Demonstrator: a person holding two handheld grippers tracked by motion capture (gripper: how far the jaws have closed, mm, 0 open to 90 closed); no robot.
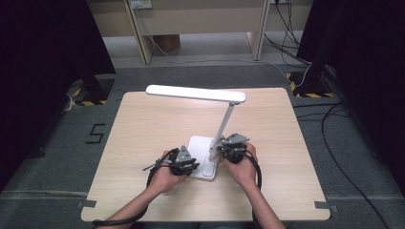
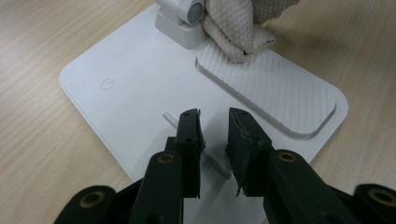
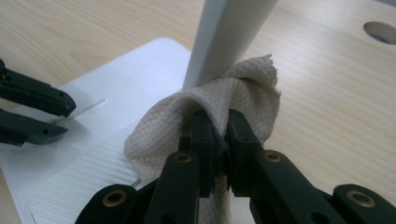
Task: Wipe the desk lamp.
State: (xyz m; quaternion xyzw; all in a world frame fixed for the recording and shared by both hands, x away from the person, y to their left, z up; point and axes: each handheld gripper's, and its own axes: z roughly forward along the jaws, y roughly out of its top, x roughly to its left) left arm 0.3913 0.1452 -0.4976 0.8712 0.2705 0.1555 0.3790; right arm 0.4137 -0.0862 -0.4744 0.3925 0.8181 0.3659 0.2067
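Our right gripper (image 3: 215,122) is pinched tight on a beige cloth (image 3: 243,93), pressed against the foot of the white desk lamp's (image 1: 210,124) stem. The stem leans up and away; the head runs crosswise above. Our left gripper (image 2: 214,122) hovers slightly parted over the lamp base (image 2: 121,88), holding nothing. Both hands flank the base on the wooden table (image 1: 143,124), grey carpet around.

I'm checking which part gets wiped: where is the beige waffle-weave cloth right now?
The beige waffle-weave cloth is pinched in the right gripper and pressed against the foot of the white desk lamp's stem, over the ribbed pad of the lamp base.
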